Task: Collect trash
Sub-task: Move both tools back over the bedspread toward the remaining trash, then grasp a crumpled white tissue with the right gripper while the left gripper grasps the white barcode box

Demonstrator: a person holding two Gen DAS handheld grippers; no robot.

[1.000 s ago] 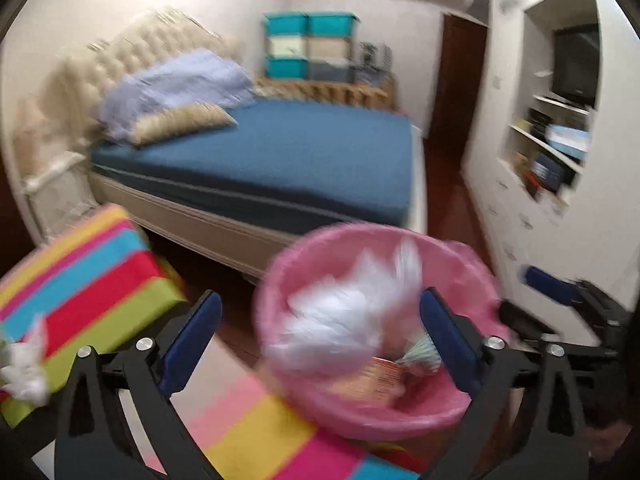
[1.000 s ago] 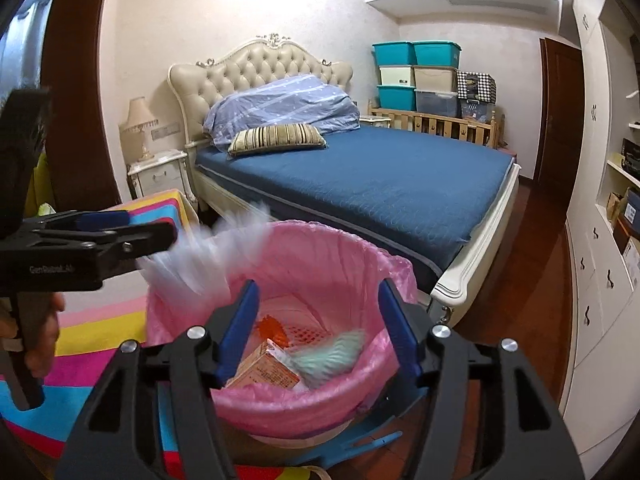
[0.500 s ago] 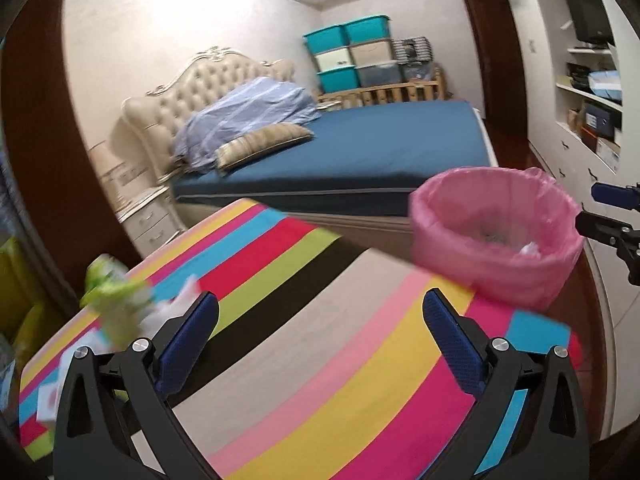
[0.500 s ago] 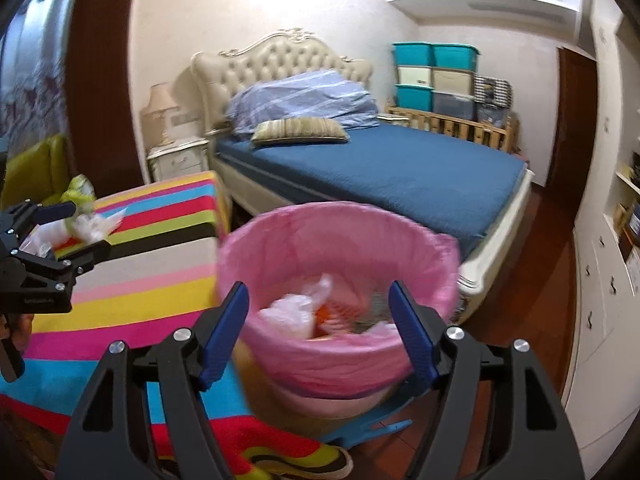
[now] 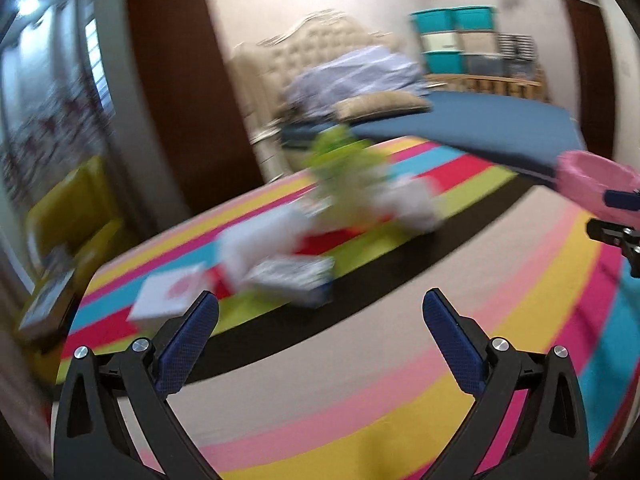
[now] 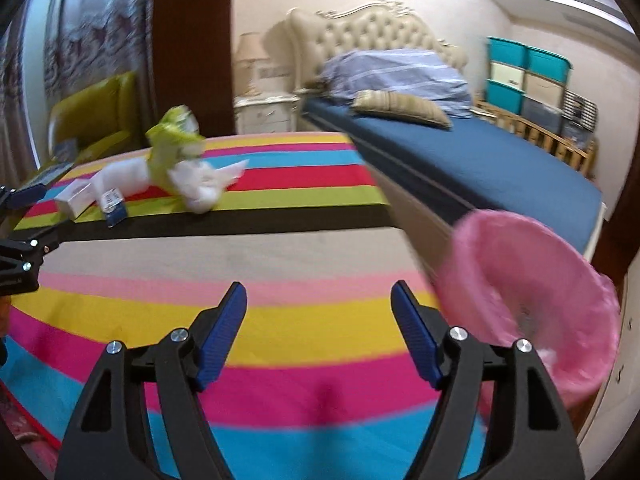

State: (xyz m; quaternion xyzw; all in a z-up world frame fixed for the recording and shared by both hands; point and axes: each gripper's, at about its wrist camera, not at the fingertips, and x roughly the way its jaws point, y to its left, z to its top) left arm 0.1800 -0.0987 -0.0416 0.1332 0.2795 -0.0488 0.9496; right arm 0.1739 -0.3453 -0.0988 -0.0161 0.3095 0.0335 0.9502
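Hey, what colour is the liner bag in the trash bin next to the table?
Pink. The liner bag shows best in the right wrist view.

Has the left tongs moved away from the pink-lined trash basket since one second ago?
Yes. The left tongs swung left: the pink-lined trash basket now sits at the right edge, beside the blue bed.

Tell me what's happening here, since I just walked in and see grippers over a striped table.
A person with a gripper in each hand is collecting trash. Both the left gripper and the right gripper are open and empty above the striped table. A pile of trash, a green wrapper, white tissues and small boxes, lies at the far side of the table. The pink-lined bin stands off the table's right edge, beside the bed. The left view is blurred.
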